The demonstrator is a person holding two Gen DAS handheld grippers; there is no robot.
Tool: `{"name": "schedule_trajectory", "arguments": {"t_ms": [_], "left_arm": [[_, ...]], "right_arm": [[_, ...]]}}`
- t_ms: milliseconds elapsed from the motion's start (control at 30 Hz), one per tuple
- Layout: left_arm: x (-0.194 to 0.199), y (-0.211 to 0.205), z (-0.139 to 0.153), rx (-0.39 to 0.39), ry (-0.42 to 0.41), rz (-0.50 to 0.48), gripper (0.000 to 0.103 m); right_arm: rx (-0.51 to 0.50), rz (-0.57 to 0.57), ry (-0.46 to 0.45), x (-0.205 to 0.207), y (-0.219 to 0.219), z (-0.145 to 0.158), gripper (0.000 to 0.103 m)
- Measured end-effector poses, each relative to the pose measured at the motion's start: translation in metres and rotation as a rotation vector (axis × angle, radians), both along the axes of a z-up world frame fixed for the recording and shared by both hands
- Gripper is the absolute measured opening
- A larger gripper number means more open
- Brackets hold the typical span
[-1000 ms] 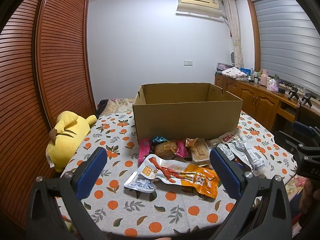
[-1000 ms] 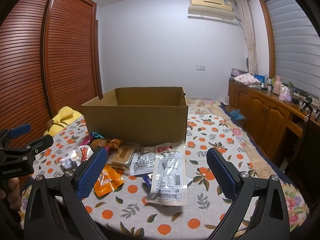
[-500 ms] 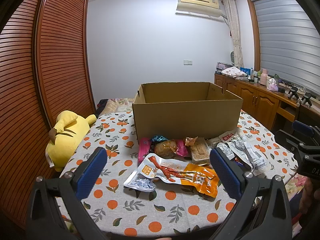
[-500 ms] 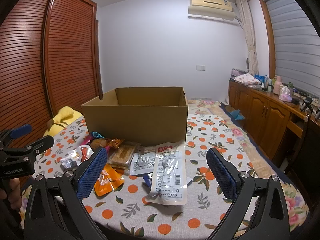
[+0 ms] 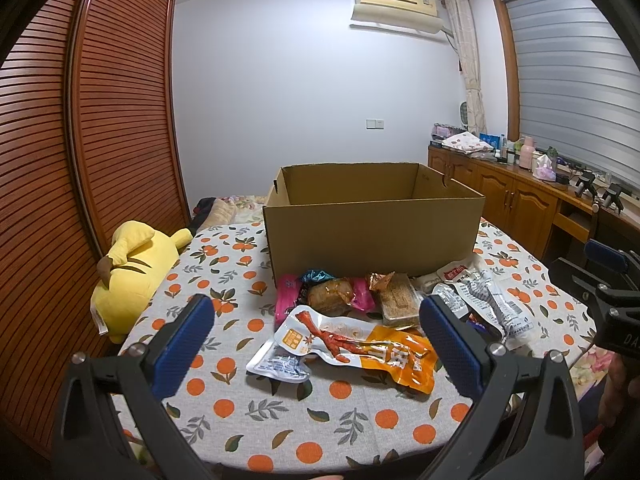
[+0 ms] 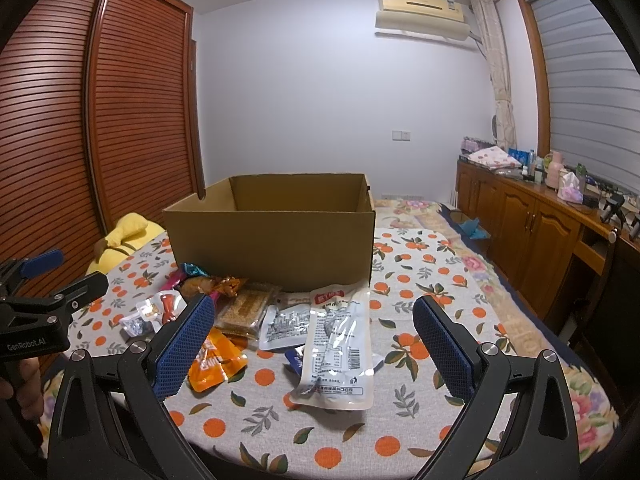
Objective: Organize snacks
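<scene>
An open cardboard box [image 5: 372, 232] stands on the table; it also shows in the right wrist view [image 6: 272, 236]. Several snack packs lie in front of it: an orange chicken-foot pack [image 5: 360, 348], a brown cake bar [image 5: 396, 300], a pink pack [image 5: 286, 296] and a clear silver pack [image 6: 336, 344]. My left gripper [image 5: 316, 344] is open and empty above the orange pack. My right gripper [image 6: 312, 348] is open and empty above the silver pack. Each gripper shows at the edge of the other's view.
The table has an orange-print cloth [image 5: 240, 400]. A yellow plush toy [image 5: 128, 272] lies at its left edge by the slatted wardrobe [image 5: 80, 160]. A wooden cabinet [image 6: 520, 224] with bottles runs along the right wall.
</scene>
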State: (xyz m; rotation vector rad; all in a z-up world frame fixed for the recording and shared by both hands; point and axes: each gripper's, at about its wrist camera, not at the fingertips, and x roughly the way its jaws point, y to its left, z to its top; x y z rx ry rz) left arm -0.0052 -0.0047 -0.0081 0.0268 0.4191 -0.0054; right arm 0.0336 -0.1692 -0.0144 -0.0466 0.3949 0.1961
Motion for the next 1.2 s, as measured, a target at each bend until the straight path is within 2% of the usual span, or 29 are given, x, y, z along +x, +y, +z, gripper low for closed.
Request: {"name": "schedule_trajectory", "arguments": {"t_ms": [500,800,967,1200], "left_arm": [[0.002,-0.004,-0.007,-0.007,0.023,-0.012,0.103],[0.022,0.012,-0.032,-0.037,0.123,-0.023,0.103],[0.032,0.027,-0.042,-0.030,0.164,-0.014,0.103],[0.045,0.047,-0.052,-0.028,0.231,-0.040,0.102]], "right_arm": [[0.000,0.006,0.014,0.001,-0.001,-0.006,0.102],[-0.006,0.007,0.087,0.016,-0.006,-0.021,0.102],[-0.027,0.008,0.111,0.027,-0.014,-0.029,0.102],[-0.038,0.048,0.190,0.046,-0.025,-0.041,0.099]]}}
